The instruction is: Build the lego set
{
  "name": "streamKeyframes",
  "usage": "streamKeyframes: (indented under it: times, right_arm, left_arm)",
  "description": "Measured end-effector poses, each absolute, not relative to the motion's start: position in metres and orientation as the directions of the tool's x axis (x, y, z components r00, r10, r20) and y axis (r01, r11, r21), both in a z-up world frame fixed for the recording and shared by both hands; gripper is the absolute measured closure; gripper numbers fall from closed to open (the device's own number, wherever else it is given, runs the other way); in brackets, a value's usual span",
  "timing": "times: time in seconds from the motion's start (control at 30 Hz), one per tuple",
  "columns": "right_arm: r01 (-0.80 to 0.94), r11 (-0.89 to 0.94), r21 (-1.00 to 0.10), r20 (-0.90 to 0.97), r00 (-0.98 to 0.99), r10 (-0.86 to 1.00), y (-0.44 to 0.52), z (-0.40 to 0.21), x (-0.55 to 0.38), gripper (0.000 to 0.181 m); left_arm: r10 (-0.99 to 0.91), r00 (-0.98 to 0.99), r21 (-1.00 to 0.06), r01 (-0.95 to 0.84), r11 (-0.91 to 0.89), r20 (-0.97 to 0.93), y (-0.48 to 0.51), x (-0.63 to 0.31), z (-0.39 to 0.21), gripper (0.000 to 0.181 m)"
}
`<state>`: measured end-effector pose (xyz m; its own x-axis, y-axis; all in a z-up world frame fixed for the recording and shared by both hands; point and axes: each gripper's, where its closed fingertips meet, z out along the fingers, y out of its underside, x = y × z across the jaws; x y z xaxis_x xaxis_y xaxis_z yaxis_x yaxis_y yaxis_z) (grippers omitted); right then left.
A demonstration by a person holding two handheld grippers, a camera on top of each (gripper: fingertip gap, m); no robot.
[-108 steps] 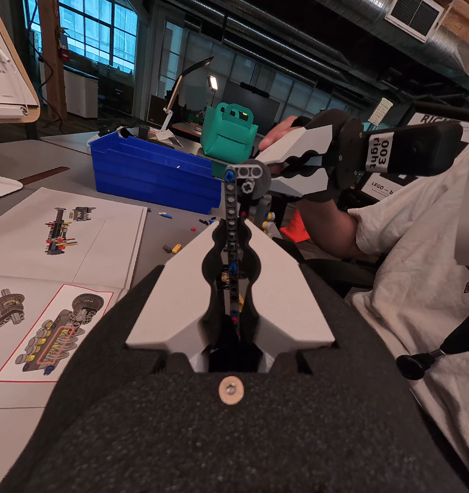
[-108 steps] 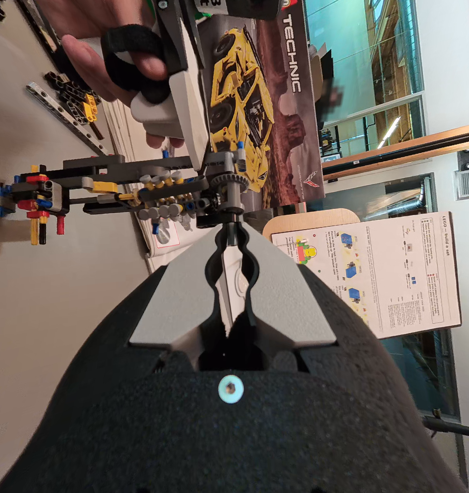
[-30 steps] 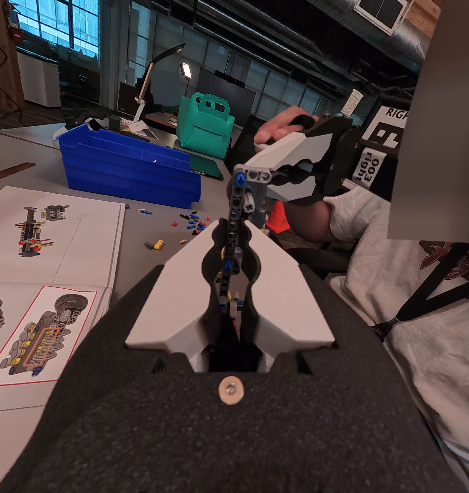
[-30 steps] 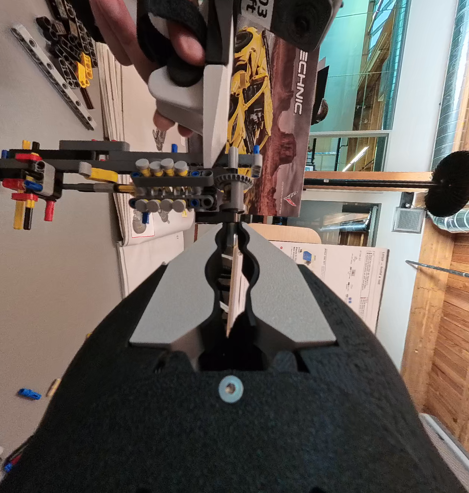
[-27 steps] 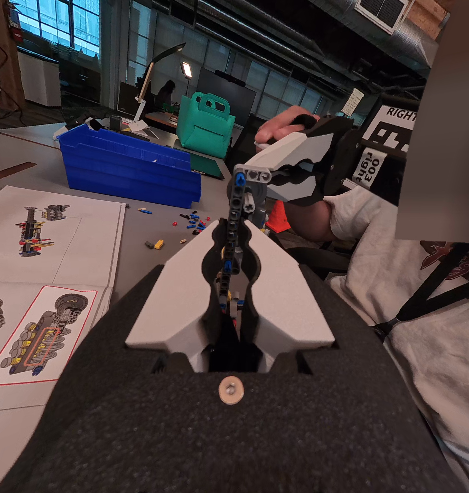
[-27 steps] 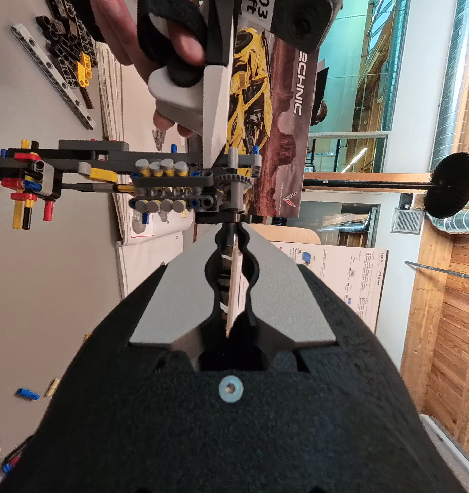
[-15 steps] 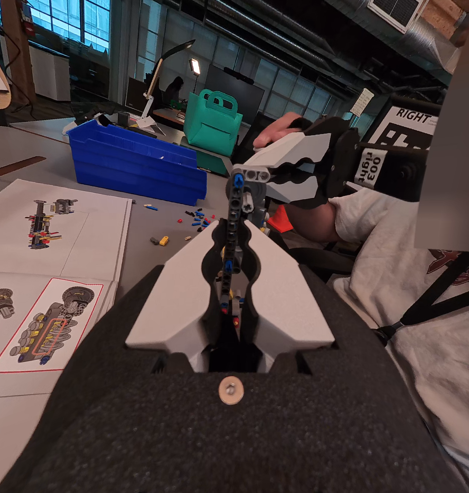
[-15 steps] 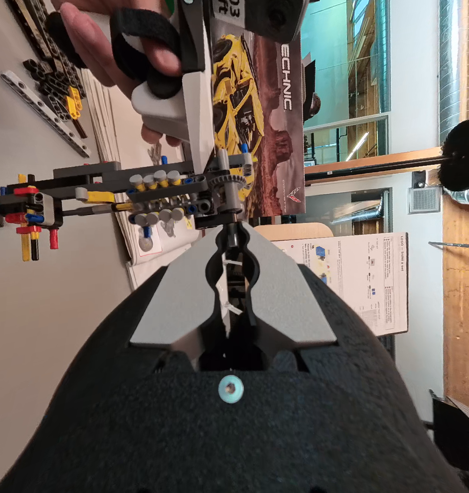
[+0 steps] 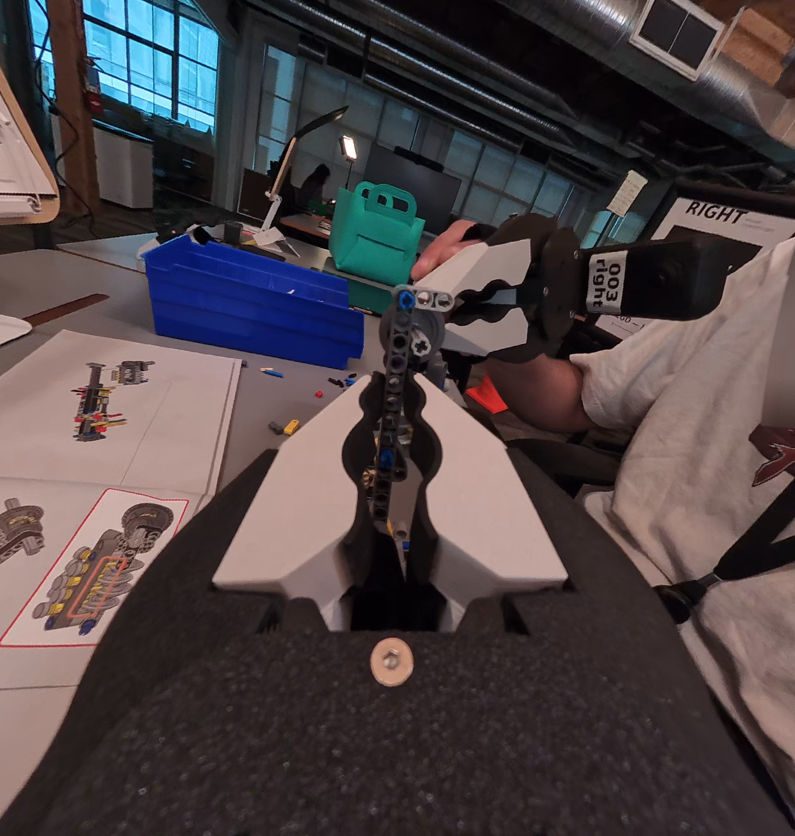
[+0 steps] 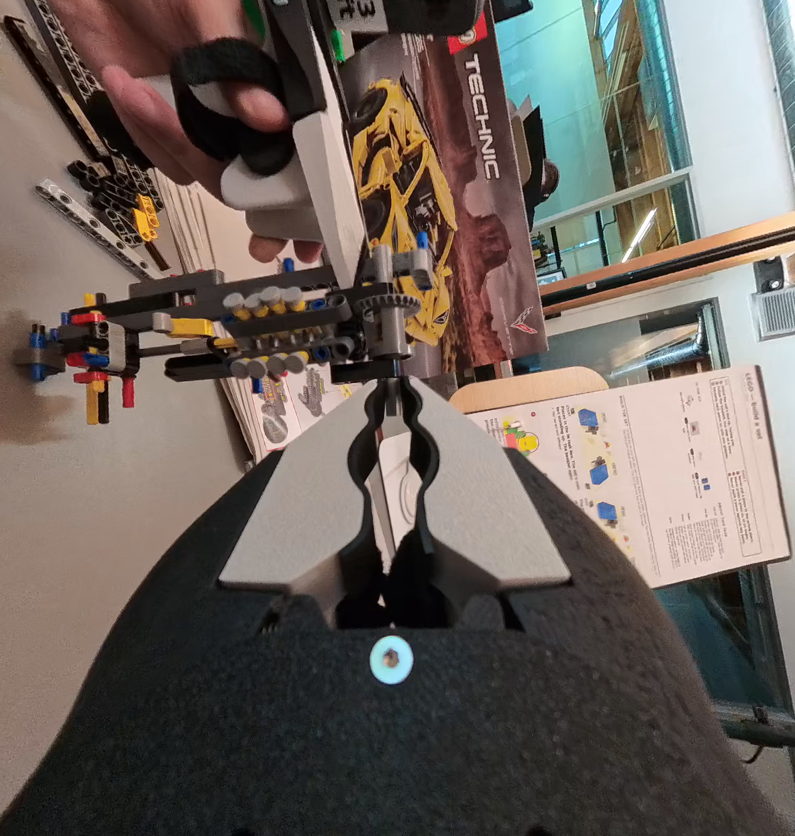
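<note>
Lego assembly (image 10: 251, 334) now tilted versus half a second ago, gear end dipping toward right gripper (image 10: 392, 398), pinched narrow on black axle (image 10: 392, 405). Left gripper (image 9: 393, 393) clamped on beam. Probably seating axle.

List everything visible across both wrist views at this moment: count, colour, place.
Lego assembly: one, dark grey with yellow, red, blue pins; held in the air between both grippers.
Instruction booklet: one, white, open on table.
Storage bin: one, blue, behind booklet.
Tote bag: one, teal, behind bin.
Loose pieces: several, mixed colours, on table.
Set box: one, yellow car pictured, upright.
Instruction board: one, white.
Left gripper: shut on assembly.
Right gripper: shut on the assembly's black axle.
</note>
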<state>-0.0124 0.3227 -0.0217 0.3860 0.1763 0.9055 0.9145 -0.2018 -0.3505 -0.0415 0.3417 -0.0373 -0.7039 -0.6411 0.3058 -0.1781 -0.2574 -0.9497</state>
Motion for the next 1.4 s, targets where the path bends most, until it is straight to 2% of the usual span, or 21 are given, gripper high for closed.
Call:
streamKeyframes:
  times: [0.23, 0.27, 0.33, 0.5, 0.53, 0.63, 0.83, 0.97, 1.07, 1.13, 1.17, 1.23, 1.33, 1.4]
  right_arm:
    - [0.887, -0.187, -0.423, 0.872, 0.455, 0.183, 0.329, -0.026, -0.009, 0.175]
    - [0.882, -0.191, -0.431, 0.867, 0.463, 0.183, 0.33, -0.026, -0.009, 0.175]
    - [0.876, -0.191, -0.442, 0.861, 0.475, 0.184, 0.332, -0.027, -0.009, 0.175]
    - [0.89, -0.198, -0.411, 0.877, 0.445, 0.182, 0.335, -0.027, -0.01, 0.175]
    - [0.895, -0.196, -0.402, 0.882, 0.436, 0.18, 0.335, -0.027, -0.01, 0.175]
    - [0.898, -0.191, -0.398, 0.884, 0.43, 0.181, 0.336, -0.027, -0.012, 0.175]
    - [0.867, -0.163, -0.471, 0.847, 0.497, 0.192, 0.337, -0.028, -0.009, 0.175]
    - [0.797, -0.106, -0.594, 0.766, 0.601, 0.227, 0.335, -0.027, -0.013, 0.174]
    - [0.674, -0.068, -0.735, 0.634, 0.72, 0.284, 0.332, -0.023, -0.015, 0.168]
    - [0.531, -0.037, -0.846, 0.487, 0.8, 0.352, 0.326, -0.02, -0.016, 0.162]
    - [0.426, -0.026, -0.904, 0.381, 0.833, 0.401, 0.323, -0.019, -0.017, 0.156]
    - [0.146, -0.047, -0.988, 0.098, 0.835, 0.541, 0.319, -0.021, -0.02, 0.154]
    - [-0.167, -0.175, -0.97, -0.242, 0.685, 0.687, 0.325, -0.035, -0.023, 0.144]
    - [-0.261, -0.193, -0.946, -0.316, 0.604, 0.732, 0.329, -0.035, -0.027, 0.144]
  left_arm:
    - [-0.674, -0.685, -0.959, -0.157, -0.238, 0.279, 0.345, -0.042, -0.037, 0.173]
    - [-0.668, -0.69, -0.959, -0.159, -0.236, 0.279, 0.344, -0.043, -0.037, 0.162]
    - [-0.666, -0.69, -0.958, -0.166, -0.235, 0.283, 0.343, -0.043, -0.037, 0.155]
    - [-0.692, -0.678, -0.968, -0.148, -0.204, 0.249, 0.341, -0.041, -0.037, 0.159]
    - [-0.701, -0.673, -0.971, -0.138, -0.196, 0.237, 0.342, -0.04, -0.036, 0.17]
    - [-0.684, -0.693, -0.973, -0.131, -0.192, 0.228, 0.34, -0.044, -0.035, 0.171]
    - [-0.671, -0.709, -0.975, -0.128, -0.182, 0.218, 0.338, -0.045, -0.036, 0.173]
    - [-0.63, -0.739, -0.969, -0.133, -0.209, 0.238, 0.337, -0.049, -0.035, 0.173]
    - [-0.613, -0.753, -0.966, -0.12, -0.23, 0.24, 0.34, -0.051, -0.034, 0.173]
    - [-0.6, -0.761, -0.962, -0.117, -0.247, 0.247, 0.343, -0.052, -0.034, 0.173]
    - [-0.591, -0.766, -0.959, -0.117, -0.26, 0.254, 0.345, -0.053, -0.034, 0.173]
    - [-0.563, -0.782, -0.951, -0.122, -0.285, 0.269, 0.346, -0.055, -0.034, 0.173]
    - [-0.52, -0.804, -0.94, -0.133, -0.314, 0.287, 0.346, -0.058, -0.034, 0.173]
    - [-0.503, -0.813, -0.936, -0.14, -0.323, 0.295, 0.344, -0.058, -0.034, 0.173]
